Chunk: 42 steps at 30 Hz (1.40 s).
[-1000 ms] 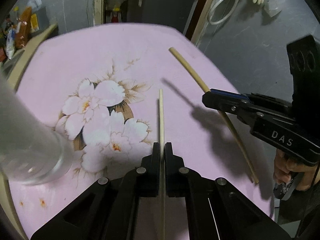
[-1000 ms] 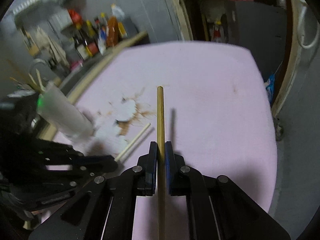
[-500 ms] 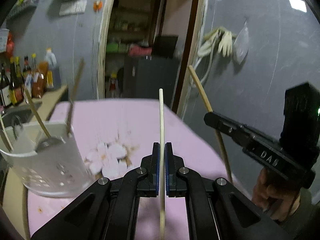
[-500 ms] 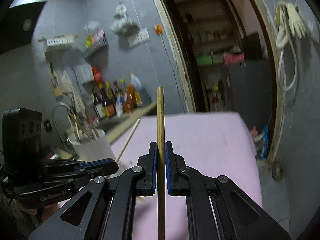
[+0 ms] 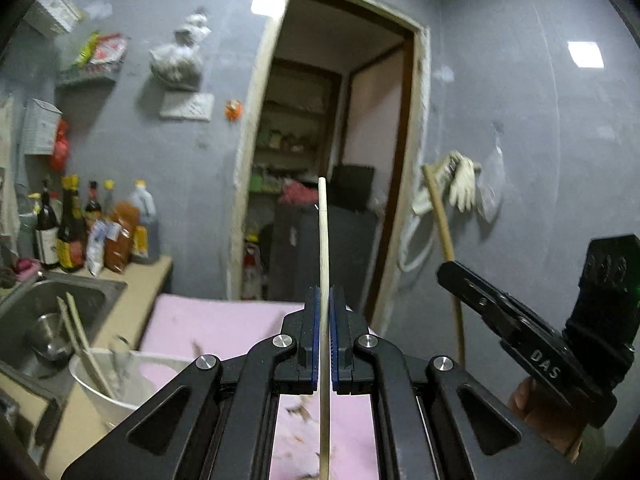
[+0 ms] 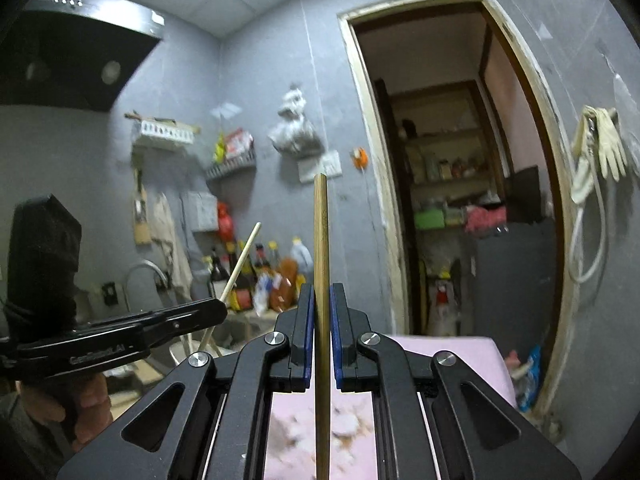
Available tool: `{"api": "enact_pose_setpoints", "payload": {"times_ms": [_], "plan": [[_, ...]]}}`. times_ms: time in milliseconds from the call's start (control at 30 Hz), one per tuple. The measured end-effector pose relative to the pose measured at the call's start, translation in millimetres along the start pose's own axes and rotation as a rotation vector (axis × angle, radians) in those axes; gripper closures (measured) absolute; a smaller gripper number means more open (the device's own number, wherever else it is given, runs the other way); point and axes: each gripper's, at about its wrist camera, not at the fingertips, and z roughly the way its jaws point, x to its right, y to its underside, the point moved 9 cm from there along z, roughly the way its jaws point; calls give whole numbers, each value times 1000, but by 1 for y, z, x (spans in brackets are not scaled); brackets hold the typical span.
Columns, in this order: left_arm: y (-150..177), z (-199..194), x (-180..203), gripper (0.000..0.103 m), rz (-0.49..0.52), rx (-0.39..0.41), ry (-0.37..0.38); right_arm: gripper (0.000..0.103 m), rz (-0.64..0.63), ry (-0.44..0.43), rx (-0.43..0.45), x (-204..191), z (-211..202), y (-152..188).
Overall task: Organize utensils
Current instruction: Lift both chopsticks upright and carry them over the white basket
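Chopsticks both airborne now, tilted up from flat to near upright. White holder [image 5: 116, 376] sits low left beside sink [image 5: 52, 312], other sticks already in it. Left gripper [image 5: 324, 336] clamped on pale chopstick [image 5: 323, 248]; right gripper [image 6: 321, 336] clamped on darker chopstick [image 6: 321, 240]. Versus a second ago: both views faced pink table [image 5: 224, 328], now mostly wall and doorway. Likely next: drop into holder.

Two matt black plastic grippers, the left gripper [image 5: 325, 300] and the right gripper [image 6: 321, 300], have blue ridged pads and shiny metal screws. One clamps a pale smooth wooden chopstick [image 5: 323, 248], the other a darker bamboo chopstick [image 6: 321, 240]. Nearby are a dull steel sink [image 5: 44, 300], a white plastic holder [image 5: 120, 384] and a pink cloth [image 5: 208, 326].
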Motion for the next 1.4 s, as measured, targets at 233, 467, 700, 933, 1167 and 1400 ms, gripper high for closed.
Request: {"api": "enact_pose_setpoints", "payload": {"times_ms": [233, 467, 700, 933, 1167, 1400], "plan": [[-39, -22, -66, 101, -62, 65, -71, 97, 14, -128, 83, -40, 29, -39], [-60, -37, -133, 101, -159, 136, -137, 97, 76, -219, 181, -81, 61, -66], [-50, -30, -187, 101, -248, 184, -203, 97, 53, -109, 268, -91, 87, -57], [-23, -20, -221, 101, -284, 217, -304, 97, 80, 34, 331, -81, 106, -34], [-2, -14, -241, 101, -320, 221, -357, 97, 78, 74, 326, -79, 120, -14], [6, -5, -238, 101, -277, 219, -392, 97, 37, 106, 326, -80, 127, -3]]}}
